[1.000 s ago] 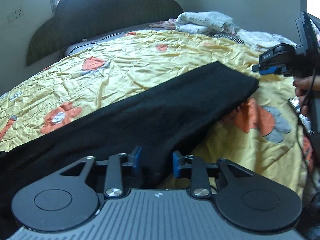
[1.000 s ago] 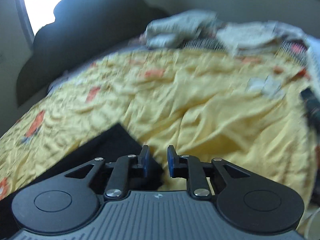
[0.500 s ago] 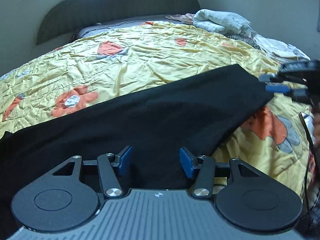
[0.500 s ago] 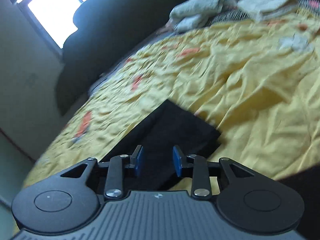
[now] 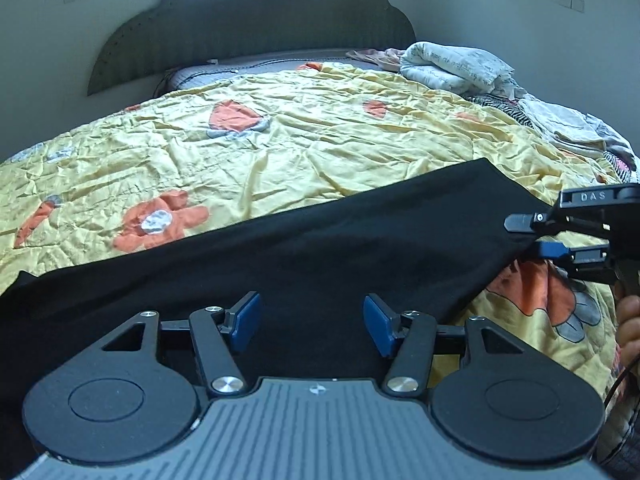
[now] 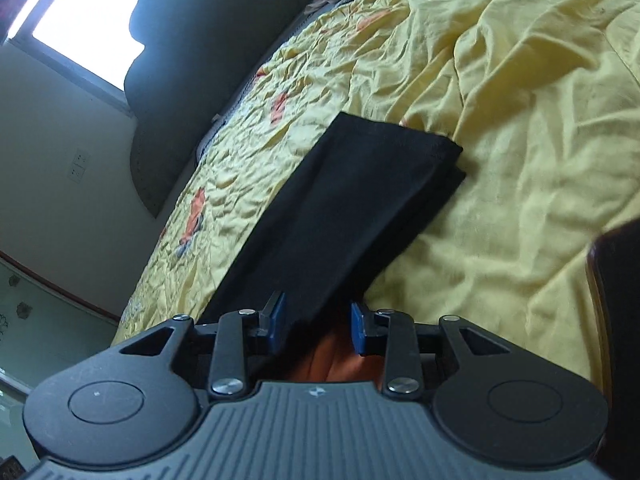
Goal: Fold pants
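The left gripper (image 5: 311,323) sits low in the middle of its own view, its blue pads spread wide and opening further, with the black pants (image 5: 320,248) lying under and beyond the gap but not pinched. The right gripper (image 6: 317,328) fills the bottom of its view, jaws parted a little; the near edge of the pants (image 6: 340,216) runs in between the pads beside the left one, and no pad visibly presses on the cloth. In the left view the right gripper (image 5: 534,236) enters from the right edge, its fingers level with the pants' end, a hand (image 5: 628,328) below it. The pants stretch as a long dark band across the yellow flowered quilt (image 5: 280,148), from lower left to mid right. A dark headboard (image 5: 256,20) stands at the top, and a bundle of pale bedding (image 5: 452,66) lies at upper right.
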Demonstrator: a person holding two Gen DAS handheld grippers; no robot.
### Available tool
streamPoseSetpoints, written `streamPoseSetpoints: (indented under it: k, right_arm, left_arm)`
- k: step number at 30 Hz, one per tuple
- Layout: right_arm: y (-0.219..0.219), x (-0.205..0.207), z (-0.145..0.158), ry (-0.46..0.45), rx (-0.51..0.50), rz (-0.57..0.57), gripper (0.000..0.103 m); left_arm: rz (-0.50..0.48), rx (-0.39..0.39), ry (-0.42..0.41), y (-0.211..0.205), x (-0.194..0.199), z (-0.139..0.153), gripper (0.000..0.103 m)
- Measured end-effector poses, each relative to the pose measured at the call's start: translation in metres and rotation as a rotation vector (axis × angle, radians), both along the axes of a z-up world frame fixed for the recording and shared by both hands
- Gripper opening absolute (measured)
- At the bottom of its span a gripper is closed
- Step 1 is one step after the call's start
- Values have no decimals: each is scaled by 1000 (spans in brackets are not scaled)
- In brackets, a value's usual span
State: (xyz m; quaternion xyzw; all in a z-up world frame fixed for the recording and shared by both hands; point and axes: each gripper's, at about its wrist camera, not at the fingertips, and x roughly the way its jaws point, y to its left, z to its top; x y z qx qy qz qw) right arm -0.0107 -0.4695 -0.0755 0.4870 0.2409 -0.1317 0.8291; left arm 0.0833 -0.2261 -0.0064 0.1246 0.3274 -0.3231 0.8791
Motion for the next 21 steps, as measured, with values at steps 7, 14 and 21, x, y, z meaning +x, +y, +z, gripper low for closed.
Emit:
streamPoseSetpoints:
  k: [7, 14, 21]
  right_arm:
    - [-22, 17, -8, -59, -5, -100, 32]
    - [-41, 33, -11, -83, -8, -172, 24]
    - [-50, 31, 23, -132, -167, -148, 6]
  left_arm:
    - [0, -9, 49, -4, 8, 0, 67]
    - [1, -8, 83, -10, 12, -2, 68]
    - [17, -3, 74, -12, 15, -3, 68]
